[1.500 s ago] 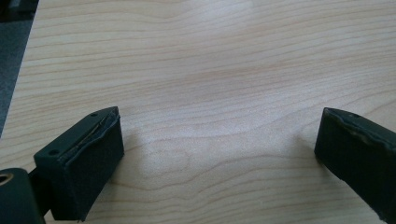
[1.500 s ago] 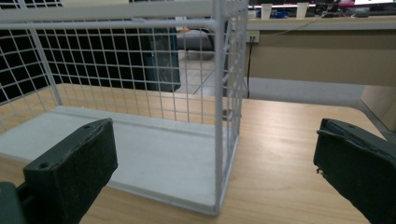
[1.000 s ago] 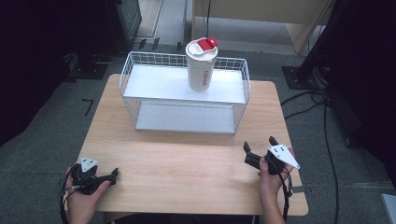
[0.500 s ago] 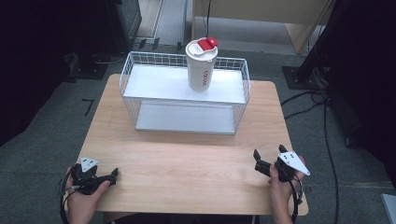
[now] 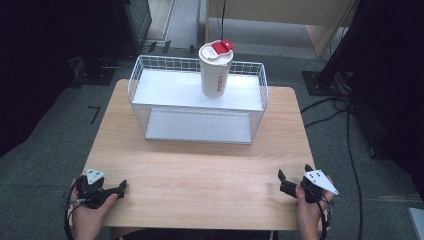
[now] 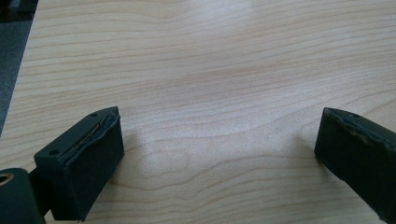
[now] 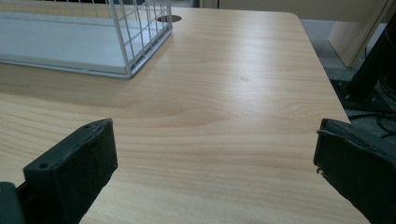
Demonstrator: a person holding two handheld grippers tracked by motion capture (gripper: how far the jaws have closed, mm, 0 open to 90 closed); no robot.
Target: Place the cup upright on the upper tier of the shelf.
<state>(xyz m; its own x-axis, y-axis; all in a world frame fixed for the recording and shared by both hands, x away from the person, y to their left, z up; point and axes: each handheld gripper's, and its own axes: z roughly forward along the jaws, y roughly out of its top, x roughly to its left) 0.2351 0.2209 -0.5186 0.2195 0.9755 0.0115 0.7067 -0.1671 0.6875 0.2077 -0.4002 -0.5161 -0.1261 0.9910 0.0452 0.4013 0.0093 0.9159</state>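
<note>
The right gripper (image 5: 295, 181) is drawing back, sliding down and out toward the near right corner of the table (image 5: 200, 175), while the left gripper (image 5: 112, 190) sits just where it was at the near left corner. The cup (image 5: 215, 70) hasn't budged either.

Both sets of tongs stand wide apart with nothing between them. In the left gripper view only bare wood grain lies between the two black pads, and the right gripper view is much the same, with the table running off toward the corner of the wire rack (image 7: 140, 42).

The white cup with its red lid tab stands upright on the top shelf of that wire rack (image 5: 197, 90), toward the back and a little right of the middle, well apart from both grippers. The lower shelf under it looks bare. The cup is square on the flat white board and inside the wire rim, so to my eye it is parked there on purpose, where it can't be knocked over.

Both hands rest low at the table's near edge, one at each corner, jaws aimed inward across the wood. It reads to me as a resting stance: either the cup has been shelved and the hands are clearing out, or they're waiting to start. From here I can't say which.
</note>
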